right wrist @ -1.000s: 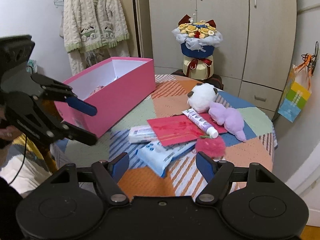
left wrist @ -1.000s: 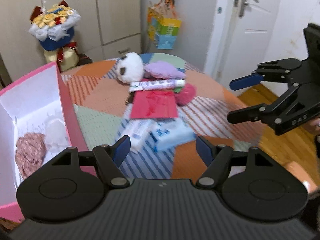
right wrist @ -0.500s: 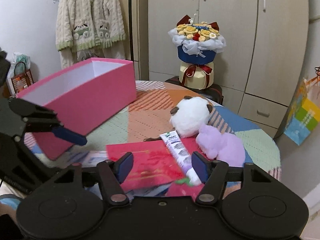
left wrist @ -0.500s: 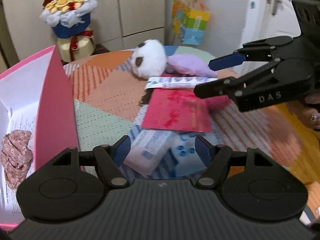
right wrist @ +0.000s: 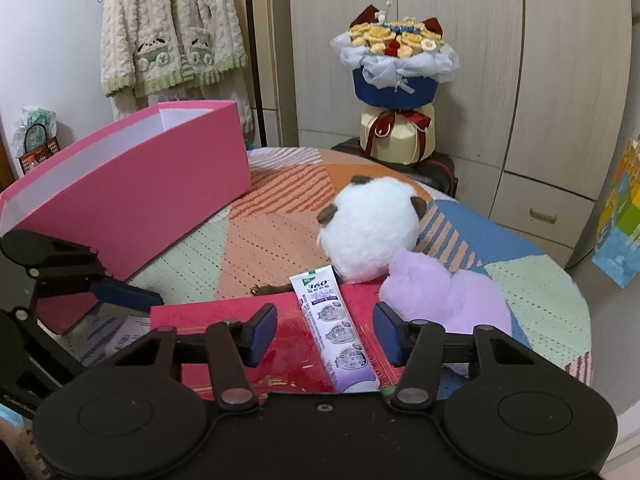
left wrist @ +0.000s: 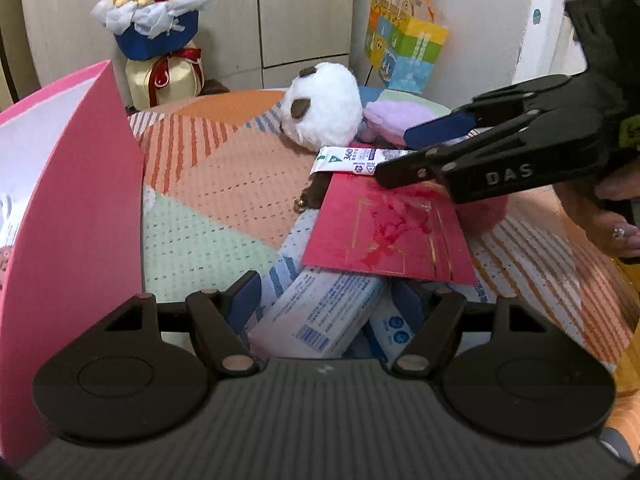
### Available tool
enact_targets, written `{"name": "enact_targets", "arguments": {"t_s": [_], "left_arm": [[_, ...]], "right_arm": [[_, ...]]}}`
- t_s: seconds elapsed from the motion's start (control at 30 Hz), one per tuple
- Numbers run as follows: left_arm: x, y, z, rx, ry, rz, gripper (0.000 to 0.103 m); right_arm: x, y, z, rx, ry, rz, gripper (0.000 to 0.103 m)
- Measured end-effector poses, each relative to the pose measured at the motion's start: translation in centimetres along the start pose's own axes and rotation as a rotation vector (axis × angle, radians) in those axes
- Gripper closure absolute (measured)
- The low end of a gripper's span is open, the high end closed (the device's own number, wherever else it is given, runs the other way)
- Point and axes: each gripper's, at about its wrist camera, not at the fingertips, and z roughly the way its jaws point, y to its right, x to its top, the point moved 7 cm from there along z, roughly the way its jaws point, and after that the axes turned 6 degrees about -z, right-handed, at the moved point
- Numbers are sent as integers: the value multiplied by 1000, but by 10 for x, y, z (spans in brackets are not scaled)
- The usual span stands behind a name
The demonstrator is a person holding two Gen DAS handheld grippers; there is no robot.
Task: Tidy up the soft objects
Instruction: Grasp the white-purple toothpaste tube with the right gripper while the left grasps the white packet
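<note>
Both grippers hang low over the round table (right wrist: 272, 236) with its patchwork cloth. The left gripper (left wrist: 326, 304) has its jaws spread wide with nothing between them, poised just above a white and blue packet (left wrist: 320, 320) that lies partly under a red envelope (left wrist: 384, 236). The right gripper (right wrist: 325, 334) is likewise wide open and holds nothing; it sits over a toothpaste tube (right wrist: 332, 328) that rests lengthwise on top of the red envelope, the tube lying in the gap between the two blue pads (right wrist: 264, 334) without either one touching it, as far as I can tell. Just beyond the tube's flat end sits a white panda plush (right wrist: 370, 232), and touching it on the right is a purple plush (right wrist: 444, 296), which lies right beside the right-hand finger. From the left side a pink fuzzy toy (left wrist: 484, 212) peeks out from under the right gripper, at the envelope's edge. The pink box (right wrist: 132, 196) stands open at the left edge of the table, well apart from the plush toys. Behind the table a bouquet (right wrist: 394, 64) stands against the cupboards, and a knitted cardigan (right wrist: 172, 28) hangs on the wall.
</note>
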Motion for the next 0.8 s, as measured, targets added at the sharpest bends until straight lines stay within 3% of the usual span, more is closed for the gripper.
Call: {"name": "enact_targets", "arguments": {"t_s": [0.23, 0.27, 0.33, 0.53, 0.8], "left_arm": [[0, -7, 5, -67, -24, -70, 31], [0, -7, 5, -70, -25, -70, 33], [-1, -7, 3, -73, -24, -65, 44], [-7, -8, -5, -87, -34, -60, 60], [-12, -4, -9, -56, -46, -56, 61]], "right_arm": [[-8, 0, 10, 50, -36, 105, 50], [-9, 1, 11, 48, -39, 114, 53], [-11, 2, 13, 53, -46, 131, 75], [-12, -1, 14, 49, -45, 123, 75], [-8, -2, 22, 33, -92, 129, 73]]}}
